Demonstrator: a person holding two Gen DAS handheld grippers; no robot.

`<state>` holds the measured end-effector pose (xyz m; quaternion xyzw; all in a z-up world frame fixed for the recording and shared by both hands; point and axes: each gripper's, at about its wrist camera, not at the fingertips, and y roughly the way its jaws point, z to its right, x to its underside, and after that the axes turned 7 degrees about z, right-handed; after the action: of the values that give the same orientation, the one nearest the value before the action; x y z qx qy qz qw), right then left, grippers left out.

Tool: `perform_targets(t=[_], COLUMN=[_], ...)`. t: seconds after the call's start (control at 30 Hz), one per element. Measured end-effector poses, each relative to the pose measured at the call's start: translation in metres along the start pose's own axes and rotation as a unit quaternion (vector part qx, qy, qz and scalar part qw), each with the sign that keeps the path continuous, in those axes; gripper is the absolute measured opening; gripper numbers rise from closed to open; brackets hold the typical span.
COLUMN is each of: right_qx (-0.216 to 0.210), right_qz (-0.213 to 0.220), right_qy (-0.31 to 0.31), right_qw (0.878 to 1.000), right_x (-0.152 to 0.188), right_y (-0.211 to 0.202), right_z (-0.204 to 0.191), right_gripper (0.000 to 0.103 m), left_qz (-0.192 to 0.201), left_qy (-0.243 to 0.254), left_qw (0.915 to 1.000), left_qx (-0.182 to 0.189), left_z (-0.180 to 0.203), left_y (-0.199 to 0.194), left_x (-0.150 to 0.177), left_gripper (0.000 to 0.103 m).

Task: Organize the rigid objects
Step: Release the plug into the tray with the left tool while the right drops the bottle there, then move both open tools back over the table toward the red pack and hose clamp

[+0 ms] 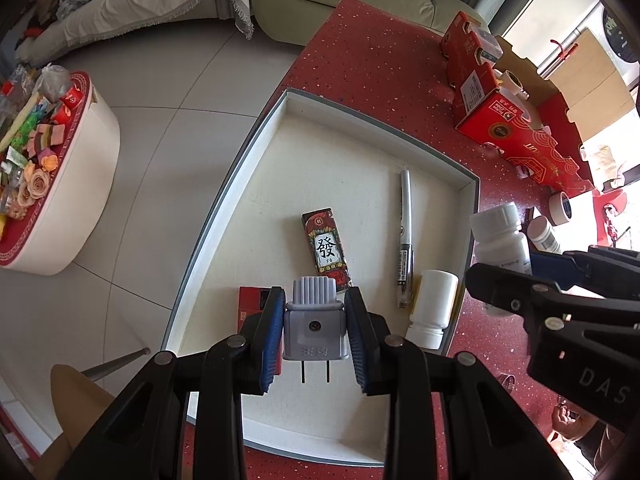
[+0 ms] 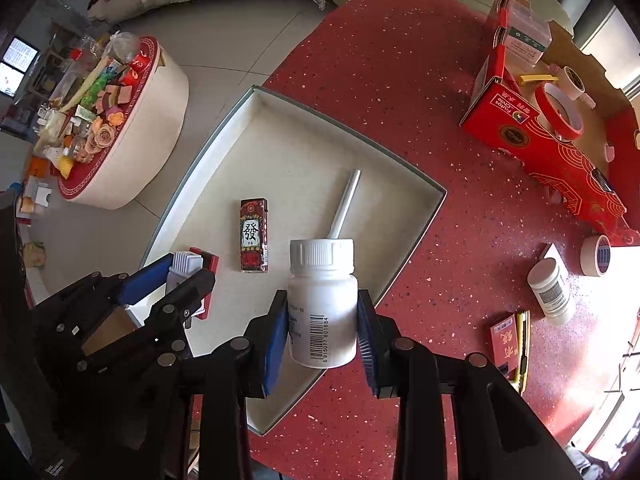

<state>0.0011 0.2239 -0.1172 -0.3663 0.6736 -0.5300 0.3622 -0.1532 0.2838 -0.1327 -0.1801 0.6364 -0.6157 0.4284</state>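
White bottle (image 2: 323,304): pinched by the right gripper (image 2: 323,330), lower centre, above the tray (image 2: 430,200) edge.
Grey plug (image 1: 314,330): clamped by the left gripper (image 1: 314,334), lower centre, over the tray.
Advice: each is best lowered clear of the pen (image 1: 404,240) and the mahjong-print box (image 1: 327,250) before being released.

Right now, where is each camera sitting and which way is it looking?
Left wrist: sits on the left tongs, looking along them at the gray plug they hold above the white tray; the right tongs show at right.
Right wrist: sits on the right tongs, looking at their white bottle; the left tongs show at left.
Shared: tray, pen, mahjong box.
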Motion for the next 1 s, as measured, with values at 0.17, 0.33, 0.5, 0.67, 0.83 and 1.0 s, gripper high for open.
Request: perform_targets(t=[0.17,0.33,0.5,0.67,0.83,1.0], right_qx=[-0.003,-0.012,-0.015,0.007,0.025,0.017], right_qz=[0.010,0.010,0.008,0.033,0.059,0.049], right_qy=[0.017,0.030,0.039,0.058,0.068,0.117], right_qw=[1.000,0.999,0.999,0.998,0.996,0.992], right_x=[-0.015,-0.023,-0.024,-0.021,-0.014,0.018], right_y=[0.010,0.029,0.049,0.041,0.016,0.001], right_z=[0.000,-0.004,-0.004,0.009,0.025,0.050], right_gripper=[0.034,0.034,0.034,0.091,0.091,0.091], left_qz=[-0.007,-0.028,-0.044,-0.055,-0.042,-0.066], left_qy=[0.013,0.022,0.031,0.025,0.048,0.063], left_qw=[0.9999,0.9994,0.9985,0.9981,0.9976,0.9951], left_qx=[-0.003,-0.003,-0.011,-0.013,-0.029,-0.039], left_z=[0.002,0.003,0.004,0.001,0.005,0.016], left_y=[0.010,0.028,0.044,0.046,0.035,0.029], left_x=[-0.004,-0.001,0.002,0.001,0.002,0.008], left_gripper=[0.033,0.033,0.039,0.098,0.103,0.103])
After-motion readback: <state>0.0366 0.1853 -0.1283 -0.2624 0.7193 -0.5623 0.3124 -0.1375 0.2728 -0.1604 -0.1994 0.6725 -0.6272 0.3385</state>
